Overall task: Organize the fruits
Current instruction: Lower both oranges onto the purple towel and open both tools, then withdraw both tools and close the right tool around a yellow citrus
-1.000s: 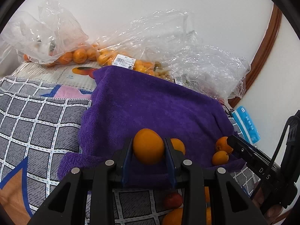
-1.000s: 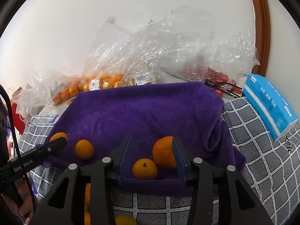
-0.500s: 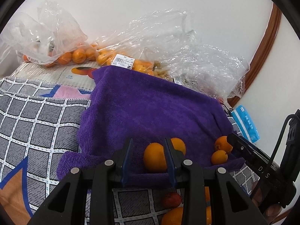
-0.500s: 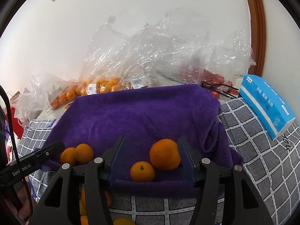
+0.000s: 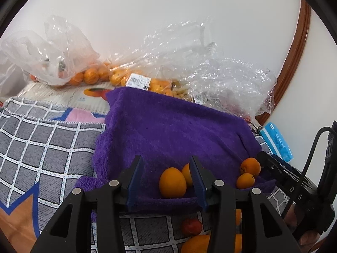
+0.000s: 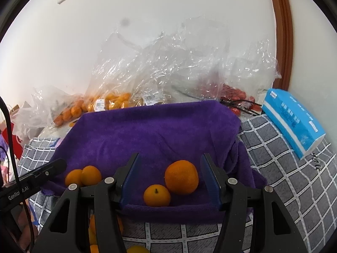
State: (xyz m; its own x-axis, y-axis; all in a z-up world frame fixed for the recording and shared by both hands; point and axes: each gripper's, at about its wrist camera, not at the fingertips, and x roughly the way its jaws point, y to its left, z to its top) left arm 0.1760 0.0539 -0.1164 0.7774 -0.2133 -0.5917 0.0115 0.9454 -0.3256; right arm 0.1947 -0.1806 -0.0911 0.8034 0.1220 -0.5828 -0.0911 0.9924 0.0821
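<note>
- Orange fruits lie in two pairs on the front edge of the purple towel (image 5: pixel 172 130): an oval orange (image 5: pixel 172 185) touching a second one (image 5: pixel 187 174) behind it, and a big orange (image 6: pixel 181 177) touching a small orange (image 6: pixel 157 195).
- Left hand-held gripper (image 5: pixel 166 181) is opening; the oval orange sits between its jaws, and no pad presses on it.
- Right hand-held gripper (image 6: pixel 170 179) stands open around the big and small orange, touching neither.
- Risk: the towel's front hem is only a low fold. A round fruit may roll over it and fall to the loose fruit (image 5: pixel 191 226) below.
- Risk: a finger pulled back carelessly can knock a fruit into its neighbour and push both out of place.
- Risk: the two hand-held grippers work near each other and may collide.
</note>
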